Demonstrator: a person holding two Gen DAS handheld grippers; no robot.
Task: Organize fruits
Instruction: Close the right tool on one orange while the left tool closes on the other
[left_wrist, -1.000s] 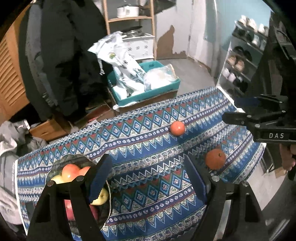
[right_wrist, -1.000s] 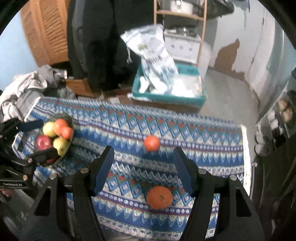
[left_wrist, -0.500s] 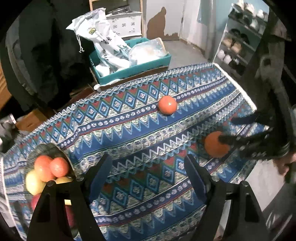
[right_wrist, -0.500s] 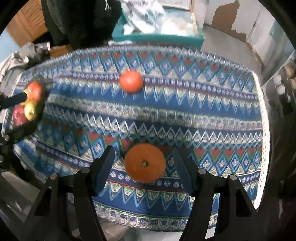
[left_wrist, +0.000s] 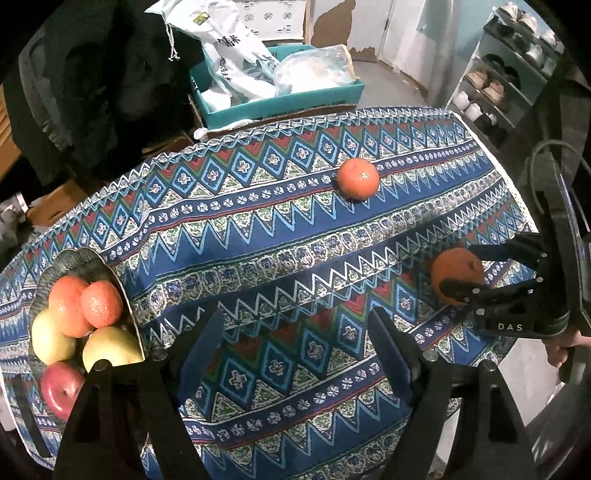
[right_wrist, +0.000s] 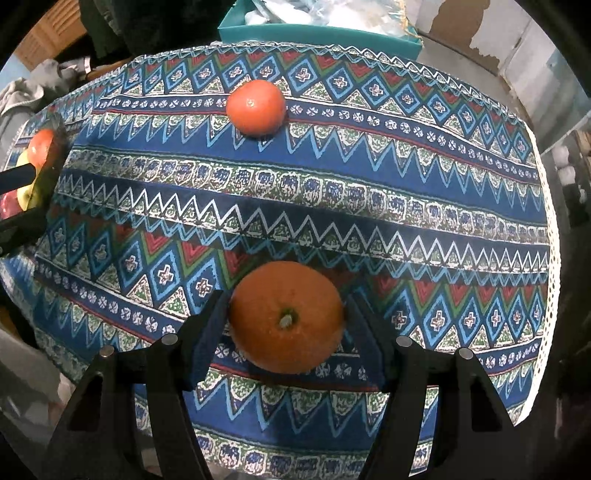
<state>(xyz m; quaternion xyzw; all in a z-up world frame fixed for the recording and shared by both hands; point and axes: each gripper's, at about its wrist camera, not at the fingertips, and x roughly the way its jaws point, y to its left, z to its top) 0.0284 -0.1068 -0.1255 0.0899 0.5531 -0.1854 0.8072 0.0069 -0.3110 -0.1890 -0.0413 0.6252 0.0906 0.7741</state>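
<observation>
A large orange (right_wrist: 286, 317) lies on the patterned tablecloth (right_wrist: 369, 192) between the two fingers of my right gripper (right_wrist: 286, 328). The jaws stand open around it, close to its sides. The same orange (left_wrist: 456, 275) and right gripper (left_wrist: 476, 269) show at the right of the left wrist view. A smaller orange (left_wrist: 358, 178) lies further back on the cloth; it also shows in the right wrist view (right_wrist: 256, 107). A dark bowl (left_wrist: 70, 264) at the left holds several apples and oranges. My left gripper (left_wrist: 295, 354) is open and empty above the cloth.
A teal box (left_wrist: 280, 99) with white bags stands on the floor behind the table. A shoe rack (left_wrist: 517, 74) is at the far right. Dark clothes hang at the back left. The table's right edge (right_wrist: 546, 221) is near the large orange.
My right gripper has come down and forward so its fingers now flank the large orange. My left gripper has moved right, off the bowl, and tilted down over the cloth.
</observation>
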